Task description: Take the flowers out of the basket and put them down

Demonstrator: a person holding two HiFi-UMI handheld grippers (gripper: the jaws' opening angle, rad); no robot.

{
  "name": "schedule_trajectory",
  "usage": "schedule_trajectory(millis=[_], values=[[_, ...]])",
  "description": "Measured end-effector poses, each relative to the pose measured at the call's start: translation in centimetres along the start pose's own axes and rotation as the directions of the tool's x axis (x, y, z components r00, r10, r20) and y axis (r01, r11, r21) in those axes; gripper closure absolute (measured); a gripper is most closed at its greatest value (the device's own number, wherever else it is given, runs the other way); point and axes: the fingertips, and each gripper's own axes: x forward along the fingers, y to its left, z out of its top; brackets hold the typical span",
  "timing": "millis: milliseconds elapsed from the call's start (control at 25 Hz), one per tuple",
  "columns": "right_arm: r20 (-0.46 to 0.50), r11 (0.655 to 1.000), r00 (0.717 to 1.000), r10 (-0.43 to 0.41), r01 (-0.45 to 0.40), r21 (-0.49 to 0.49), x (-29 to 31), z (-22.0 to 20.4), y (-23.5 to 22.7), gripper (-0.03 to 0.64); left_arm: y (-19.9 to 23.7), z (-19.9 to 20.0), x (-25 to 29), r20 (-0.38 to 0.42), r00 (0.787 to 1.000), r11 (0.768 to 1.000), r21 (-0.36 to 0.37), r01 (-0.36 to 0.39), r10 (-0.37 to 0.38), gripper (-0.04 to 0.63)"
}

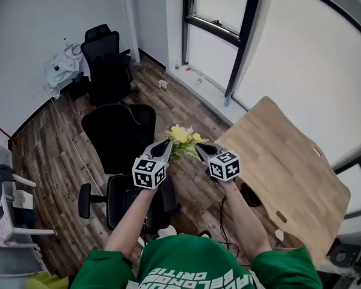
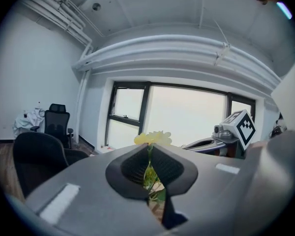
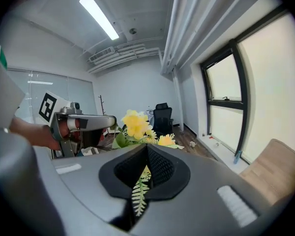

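The flowers (image 1: 182, 138), a small bunch of yellow blooms with green leaves, are clear of any basket; no basket shows in any view. Taking them out therefore looks done, and setting them down is what remains.

The bunch hangs in mid-air above the wood-plank floor (image 1: 48, 149), resting on nothing. In the head view the left gripper (image 1: 167, 143) meets it from about 8 o'clock and the right gripper (image 1: 200, 146) from about 4 o'clock, so the blooms stand at 12 o'clock just past both sets of tips.

In the left gripper view the left gripper (image 2: 148, 145) has its jaws pressed together on a thin green stem, with a yellow bloom (image 2: 152, 138) rising just above the pads. In the right gripper view the right gripper (image 3: 146, 150) is likewise clamped on the greenery: a fern frond (image 3: 139, 195) runs down between the pads, and the yellow heads (image 3: 135, 123) sit at 12 o'clock beyond them.

A light wooden table (image 1: 289, 161) lies at 3 o'clock of the bunch, near but not under it. A black office chair (image 1: 117, 131) sits at 9 o'clock. The table seems the likelier place to lay the flowers.
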Motion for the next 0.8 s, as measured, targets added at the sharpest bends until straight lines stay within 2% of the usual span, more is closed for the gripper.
schedule_trajectory(millis=[280,480,640,800], values=[[0.037,0.989,0.99,-0.134,0.131,0.072,-12.6,-3.8,-6.4,0.611,-13.5,-1.2,5.2,-0.033,0.989,0.989,0.036,0.147,-0.145,0.56],[0.048,0.964,0.969,-0.244,0.236,0.122,-22.2,-7.5,-10.5,0.611,-23.5,-2.5,8.5,-0.057,0.965,0.965,0.058,0.257,-0.254,0.56],[0.052,0.925,0.934,-0.354,0.341,0.168,-30.2,-10.2,-13.7,0.611,-31.6,-3.4,11.3,-0.081,0.929,0.928,0.069,0.366,-0.361,0.56],[0.059,0.868,0.882,-0.468,0.446,0.219,-38.0,-12.5,-16.3,0.611,-39.6,-4.4,13.7,-0.111,0.874,0.872,0.08,0.482,-0.473,0.56]])
